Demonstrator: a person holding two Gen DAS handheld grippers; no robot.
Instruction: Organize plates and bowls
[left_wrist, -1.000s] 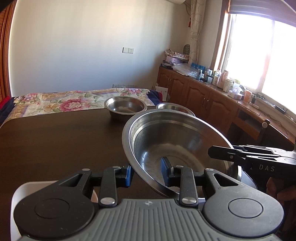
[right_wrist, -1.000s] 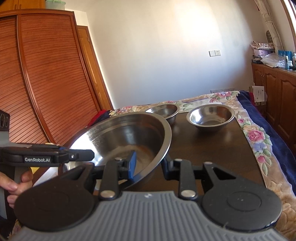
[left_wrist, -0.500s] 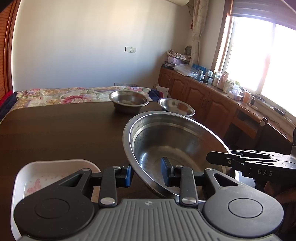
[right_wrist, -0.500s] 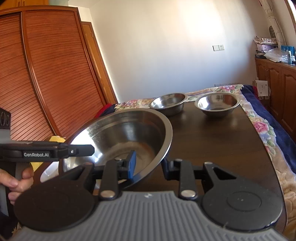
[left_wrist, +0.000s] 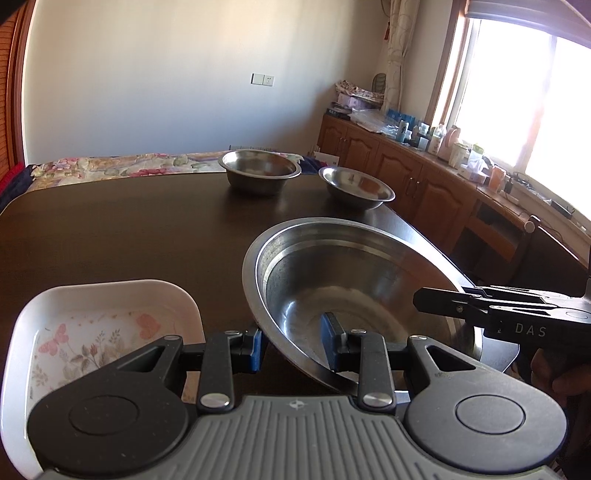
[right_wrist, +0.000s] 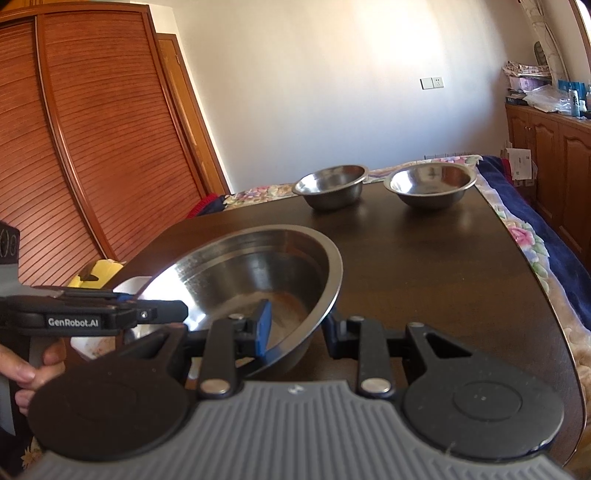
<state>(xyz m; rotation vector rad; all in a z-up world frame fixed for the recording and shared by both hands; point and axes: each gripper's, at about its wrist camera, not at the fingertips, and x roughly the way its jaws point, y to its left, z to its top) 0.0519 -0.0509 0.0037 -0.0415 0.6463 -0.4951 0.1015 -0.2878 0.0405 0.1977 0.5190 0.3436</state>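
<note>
Now both grippers, left gripper (left_wrist: 291, 349) and right gripper (right_wrist: 297, 334), fingers clamped on large steel bowl (left_wrist: 354, 288) rim; should lower level, together, onto bench (left_wrist: 129, 236), clear of white dish (left_wrist: 92, 332).

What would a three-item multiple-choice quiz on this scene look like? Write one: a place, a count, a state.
1. Where is the white floral dish?
A. left of the large steel basin
B. inside it
C. on the cabinet

2. How many small steel bowls stand at the table's far end?
A. one
B. two
C. four

3. How is the large steel basin held?
A. by neither gripper
B. by the left gripper only
C. by both, including the right gripper

Answers: 1 A, it sits beside the basin's left rim; 2 B, two bowls show; 3 C, each gripper straddles the rim.
</note>
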